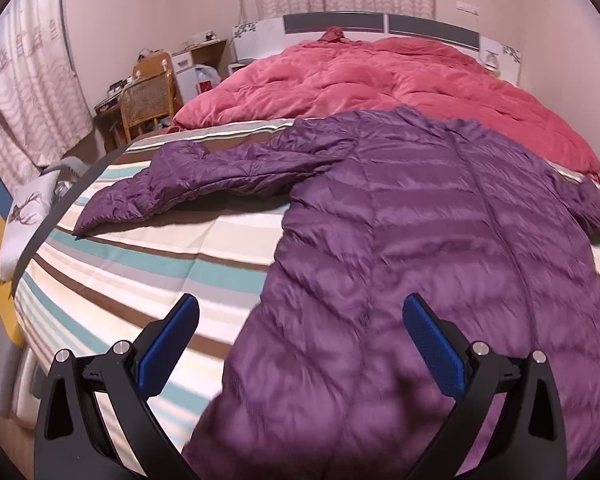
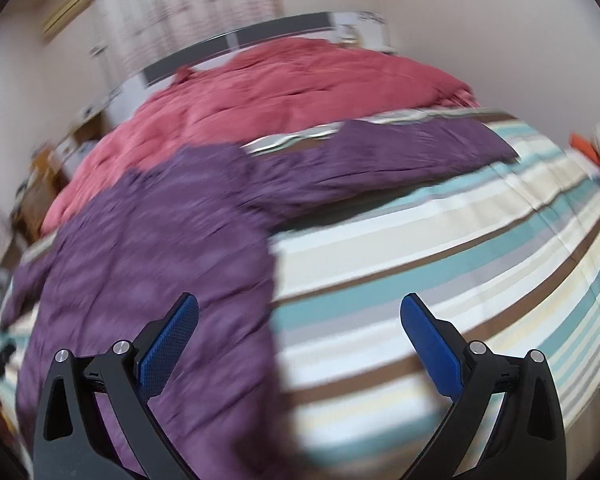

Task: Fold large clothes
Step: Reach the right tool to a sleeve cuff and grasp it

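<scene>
A large purple quilted down jacket (image 1: 420, 240) lies spread flat on the striped bed sheet (image 1: 140, 264), its sleeves stretched out to both sides. Its left sleeve (image 1: 188, 180) shows in the left wrist view, its right sleeve (image 2: 412, 152) in the right wrist view. My left gripper (image 1: 300, 312) is open and empty, above the jacket's lower left edge. My right gripper (image 2: 300, 312) is open and empty, above the jacket's (image 2: 148, 264) lower right edge and the sheet (image 2: 440, 264). The right wrist view is blurred.
A red quilt (image 1: 380, 80) lies bunched at the head of the bed, just beyond the jacket, against the headboard (image 1: 340, 24). A wicker chair (image 1: 148, 96) and small cabinets stand left of the bed. A pillow (image 1: 24, 216) lies off the left edge.
</scene>
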